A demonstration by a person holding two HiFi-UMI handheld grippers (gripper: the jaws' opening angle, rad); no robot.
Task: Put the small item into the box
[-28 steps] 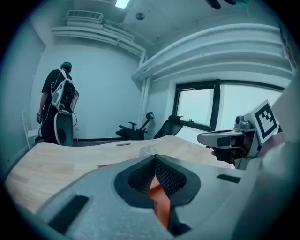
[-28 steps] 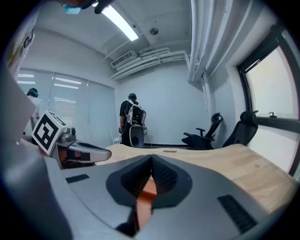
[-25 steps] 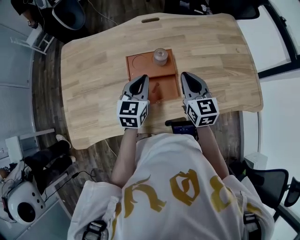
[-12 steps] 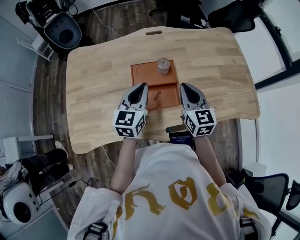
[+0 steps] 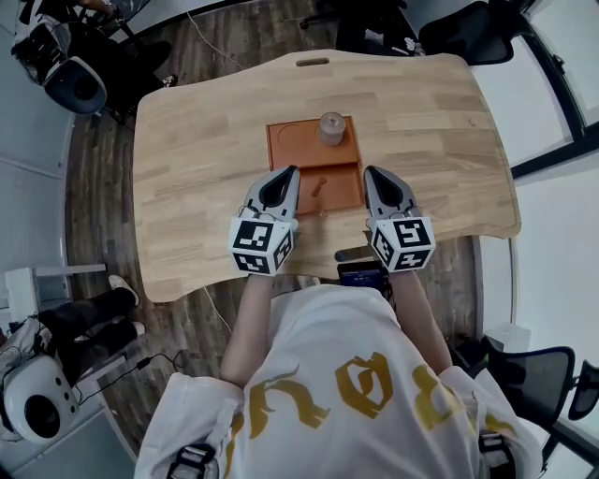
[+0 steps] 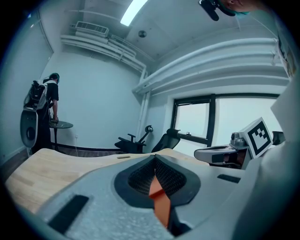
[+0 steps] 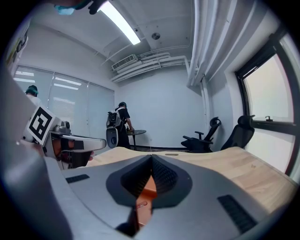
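1. As I hold both grippers low over the near side of the table (image 5: 206,140), the left gripper (image 5: 288,173) has its jaws pressed together with nothing between them. In the left gripper view only a sliver of orange shows through the gap below the tips.
2. The right gripper (image 5: 372,173) is the same: jaws together, nothing clamped, orange surface seen past them in its own view.
3. The box (image 5: 290,140) is orange and lies flat mid-table between my two grippers, in two halves split by a line. My left tips sit over its near-left edge and my right tips are just beside its near-right edge.
4. The small item (image 5: 318,184) lies on the near half of the box, between my two sets of tips and touched by neither. It is too small to make out its form.
5. A round grey pot (image 5: 331,128) stands upright on the far half, toward the right corner and apart from the small item.
6. A dark device (image 5: 361,272) lies at the table's near edge between my forearms.
7. Around the table: office chairs (image 5: 463,23) beyond the far edge, and a person (image 7: 121,119) with a backpack standing at a round side table (image 7: 136,132) — well apart from my work.
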